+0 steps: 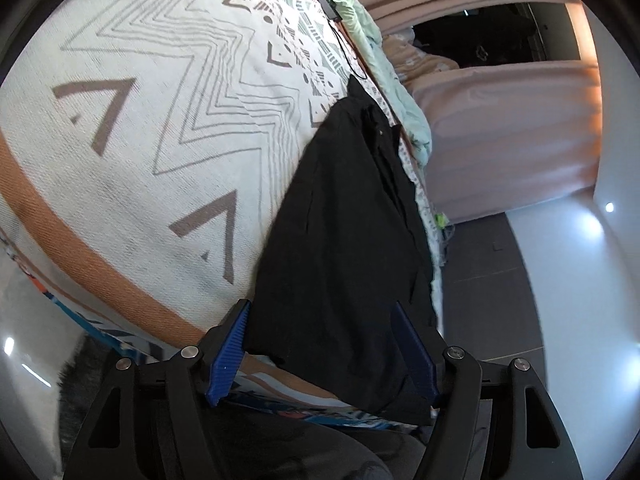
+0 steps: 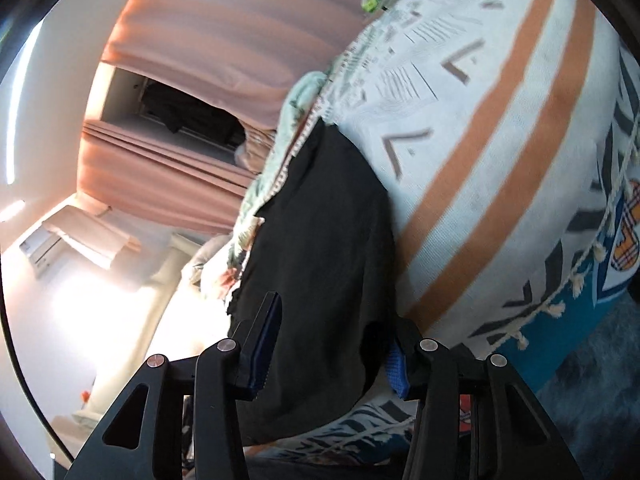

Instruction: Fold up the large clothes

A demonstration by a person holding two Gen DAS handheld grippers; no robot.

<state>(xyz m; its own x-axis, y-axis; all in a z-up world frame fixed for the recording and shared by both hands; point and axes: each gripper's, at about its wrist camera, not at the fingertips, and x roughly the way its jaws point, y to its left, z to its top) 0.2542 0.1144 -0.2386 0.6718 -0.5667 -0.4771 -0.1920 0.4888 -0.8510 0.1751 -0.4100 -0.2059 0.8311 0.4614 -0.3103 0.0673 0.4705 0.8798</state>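
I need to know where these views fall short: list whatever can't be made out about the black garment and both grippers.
- Left wrist view: the black garment hides the left gripper's fingertip gap; grip unclear.
- Right wrist view: the right gripper's right finger is buried under cloth.
- Both views: garment type unreadable, dark and motion-blurred.

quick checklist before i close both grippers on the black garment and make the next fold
1. Left gripper open around the black garment: ok.
2. Right gripper open around the garment's edge: ok.
3. Fabric actually between the blue pads: cannot tell, it may only lie in front.
4. Garment lying flat on the patterned blanket: not ok, creased near the far end.
5. Black cable apart from the garment: ok.
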